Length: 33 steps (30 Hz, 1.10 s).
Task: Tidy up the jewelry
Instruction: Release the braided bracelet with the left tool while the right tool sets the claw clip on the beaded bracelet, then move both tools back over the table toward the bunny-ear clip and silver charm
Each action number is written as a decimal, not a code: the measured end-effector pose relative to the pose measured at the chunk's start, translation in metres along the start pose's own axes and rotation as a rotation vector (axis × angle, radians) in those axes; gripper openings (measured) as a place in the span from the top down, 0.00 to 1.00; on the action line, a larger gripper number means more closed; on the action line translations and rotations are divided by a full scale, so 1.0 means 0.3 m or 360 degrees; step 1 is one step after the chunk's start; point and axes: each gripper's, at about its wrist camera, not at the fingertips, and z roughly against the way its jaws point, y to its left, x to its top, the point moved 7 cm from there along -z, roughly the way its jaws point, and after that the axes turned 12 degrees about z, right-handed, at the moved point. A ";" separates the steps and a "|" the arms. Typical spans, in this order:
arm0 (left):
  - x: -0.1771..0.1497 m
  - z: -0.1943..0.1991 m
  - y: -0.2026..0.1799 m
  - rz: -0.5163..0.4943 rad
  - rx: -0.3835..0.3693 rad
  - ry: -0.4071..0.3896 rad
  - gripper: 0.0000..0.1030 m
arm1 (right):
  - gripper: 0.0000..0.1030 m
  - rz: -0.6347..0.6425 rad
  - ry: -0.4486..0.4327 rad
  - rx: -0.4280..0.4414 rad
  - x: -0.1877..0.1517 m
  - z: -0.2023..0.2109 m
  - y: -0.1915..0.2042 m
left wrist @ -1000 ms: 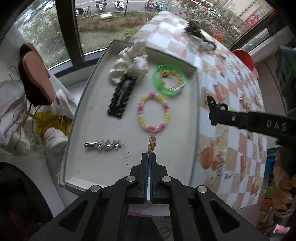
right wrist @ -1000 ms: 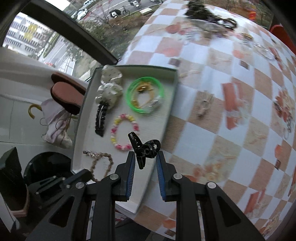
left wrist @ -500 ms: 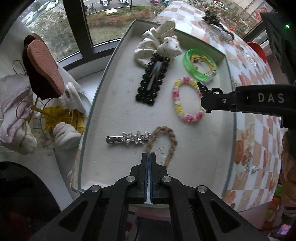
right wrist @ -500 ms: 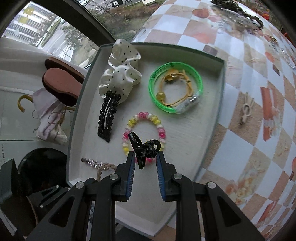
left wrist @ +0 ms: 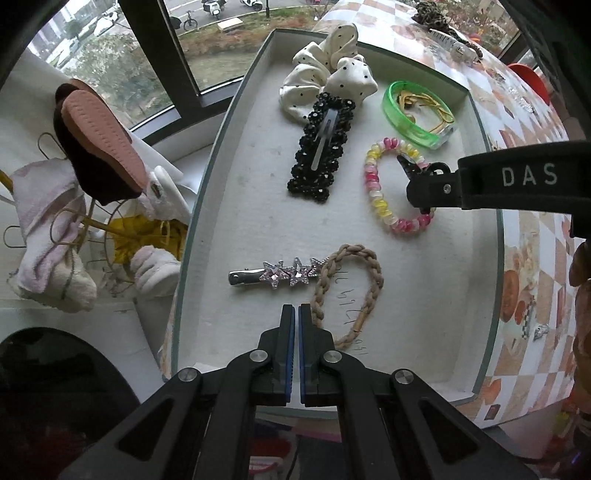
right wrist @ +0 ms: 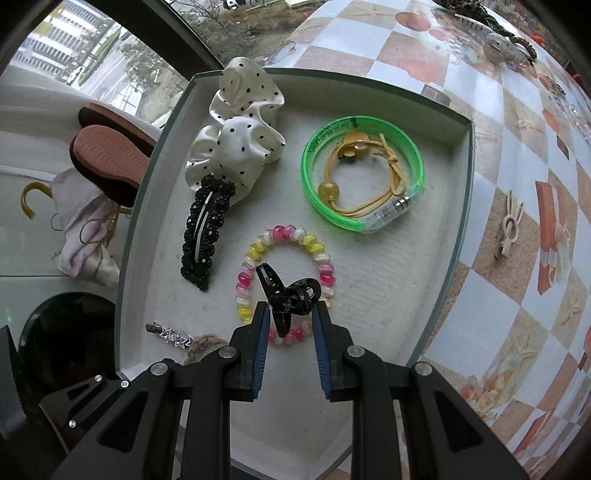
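A white-lined tray (left wrist: 229, 155) (right wrist: 458, 206) holds a polka-dot scrunchie (left wrist: 325, 85) (right wrist: 240, 144), a black beaded clip (left wrist: 321, 147) (right wrist: 207, 240), a green bangle (left wrist: 417, 114) (right wrist: 362, 170), a pink-yellow bead bracelet (left wrist: 380, 199) (right wrist: 251, 254), a star hairpin (left wrist: 277, 275) (right wrist: 170, 334) and a braided brown loop (left wrist: 369, 273) (right wrist: 201, 341). My right gripper (right wrist: 290, 317) (left wrist: 419, 184) is shut on a small black claw clip (right wrist: 286, 297) (left wrist: 410, 166), held over the bead bracelet. My left gripper (left wrist: 294, 314) is shut and empty, beside the braided loop's near end.
The tray sits on a checkered tablecloth (right wrist: 517, 147). A beige clip (right wrist: 509, 225) lies on the cloth right of the tray; more jewelry lies at the far end (right wrist: 495, 33). A slipper (left wrist: 96, 147) and cloths on a rack are left, below the window.
Both grippers moved forward over the tray. The right gripper carried the black claw clip from the tray's near edge to above the bead bracelet. The braided loop now lies released beside the star hairpin.
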 end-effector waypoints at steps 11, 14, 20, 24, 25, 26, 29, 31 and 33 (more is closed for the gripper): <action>0.002 0.023 -0.021 -0.0039 0.0056 -0.0005 0.95 | 0.58 -0.0039 -0.0016 0.0042 -0.011 0.045 -0.029; 0.001 0.027 -0.026 -0.0047 0.0061 -0.0004 0.95 | 0.58 -0.0065 -0.0043 0.0048 -0.017 0.077 -0.045; 0.011 0.045 -0.032 -0.0048 0.0059 -0.0010 0.95 | 0.57 -0.0127 -0.0114 0.0049 -0.045 0.166 -0.104; 0.014 0.054 -0.039 -0.0057 0.0062 -0.0012 0.95 | 0.57 -0.0197 -0.0156 0.0046 -0.077 0.221 -0.157; 0.014 0.054 -0.040 -0.0059 0.0061 -0.0010 0.95 | 0.57 -0.0220 -0.0169 0.0045 -0.089 0.237 -0.176; 0.015 0.054 -0.041 -0.0061 0.0061 -0.0008 0.95 | 0.56 -0.0236 -0.0177 0.0044 -0.098 0.248 -0.187; 0.014 0.064 -0.051 -0.0076 0.0057 -0.0010 0.95 | 0.54 -0.0308 -0.0202 0.0030 -0.145 0.293 -0.250; 0.013 0.067 -0.058 -0.0089 0.0054 -0.0008 0.58 | 0.50 -0.0351 -0.0212 0.0015 -0.172 0.308 -0.271; 0.019 0.071 -0.051 -0.0090 0.0095 -0.0032 0.01 | 0.50 -0.0398 -0.0219 -0.0003 -0.209 0.326 -0.305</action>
